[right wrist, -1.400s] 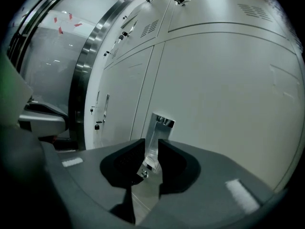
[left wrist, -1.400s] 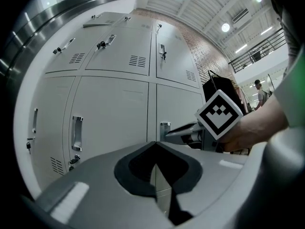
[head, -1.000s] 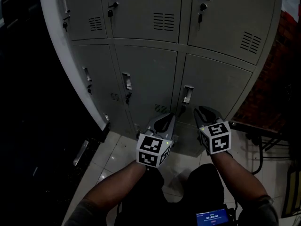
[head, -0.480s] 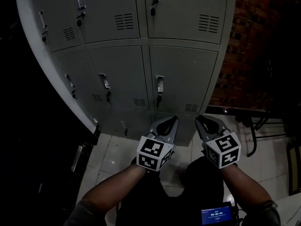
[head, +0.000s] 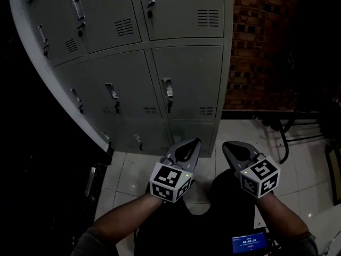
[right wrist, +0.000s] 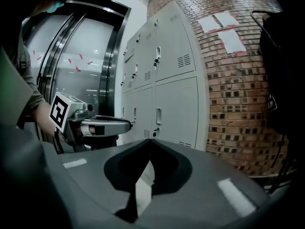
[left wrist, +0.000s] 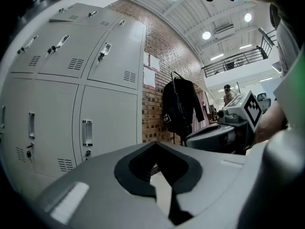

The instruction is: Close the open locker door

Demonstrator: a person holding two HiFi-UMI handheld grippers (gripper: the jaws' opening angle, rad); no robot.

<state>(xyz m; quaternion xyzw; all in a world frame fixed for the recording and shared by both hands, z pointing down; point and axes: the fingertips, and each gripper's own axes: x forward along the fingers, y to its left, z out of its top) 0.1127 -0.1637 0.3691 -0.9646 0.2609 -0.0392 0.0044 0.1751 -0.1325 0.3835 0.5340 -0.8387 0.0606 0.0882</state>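
Note:
A grey bank of lockers (head: 160, 63) fills the upper left of the head view, and every door I can see lies flush, including the lower right one (head: 194, 84) with its handle (head: 167, 88). My left gripper (head: 194, 141) and right gripper (head: 226, 144) hang side by side over the tiled floor, a short way back from the lockers and touching nothing. Both are shut with nothing between the jaws. In the left gripper view the tips of the left gripper (left wrist: 155, 143) meet, and the right gripper (left wrist: 224, 135) shows beside it. The right gripper's tips (right wrist: 150, 141) also meet.
A brick wall (head: 261, 47) stands right of the lockers, with papers (right wrist: 224, 27) stuck on it. A black jacket (left wrist: 178, 104) hangs on a rack there. A dark metal frame (head: 298, 127) sits at the right on the floor. A glass door (right wrist: 86, 56) is left of the lockers.
The lockers have slid left and farther off in the head view. Both grippers have drawn back from the lower doors to hang over the floor.

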